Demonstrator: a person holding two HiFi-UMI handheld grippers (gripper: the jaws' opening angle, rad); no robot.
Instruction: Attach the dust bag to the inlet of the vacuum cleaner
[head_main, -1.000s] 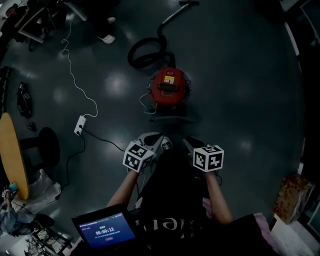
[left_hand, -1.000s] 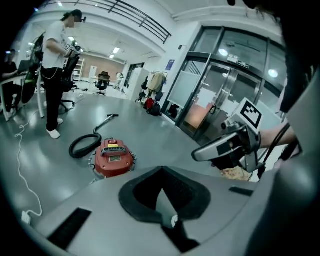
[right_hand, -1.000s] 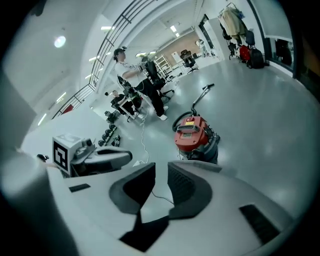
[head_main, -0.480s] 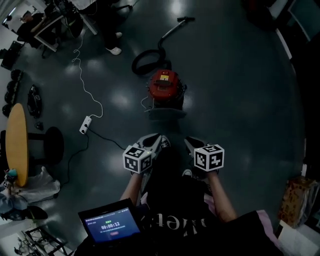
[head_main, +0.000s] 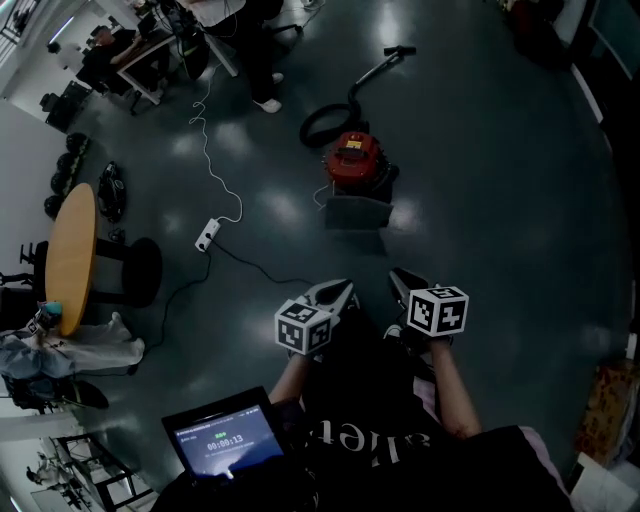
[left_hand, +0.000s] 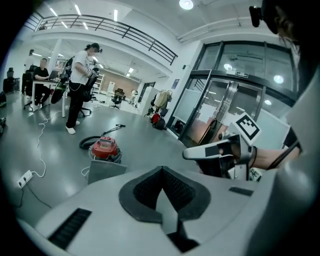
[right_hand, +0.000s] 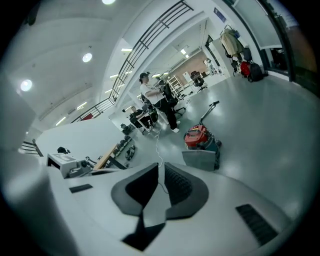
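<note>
The red vacuum cleaner (head_main: 357, 160) stands on the dark floor, with its hose (head_main: 330, 122) curled behind it. A grey dust bag (head_main: 357, 212) stands upright against its near side. Both show far ahead in the left gripper view, vacuum cleaner (left_hand: 105, 148) and dust bag (left_hand: 104, 171), and in the right gripper view, vacuum cleaner (right_hand: 196, 136) and dust bag (right_hand: 200, 160). My left gripper (head_main: 335, 293) is shut and holds nothing. A narrow gap remains between the jaws of my right gripper (head_main: 405, 283), with nothing in it. Both hang in the air well short of the bag.
A white power strip (head_main: 208, 235) and its cable lie left of the vacuum. A round wooden table (head_main: 68, 258) and a black stool (head_main: 135, 272) stand further left. A person (head_main: 262, 60) stands beyond. A tablet (head_main: 222, 443) shows at the bottom.
The vacuum and bag look smaller and farther away than a second ago. Both grippers have pulled back from them and risen, staying side by side.
</note>
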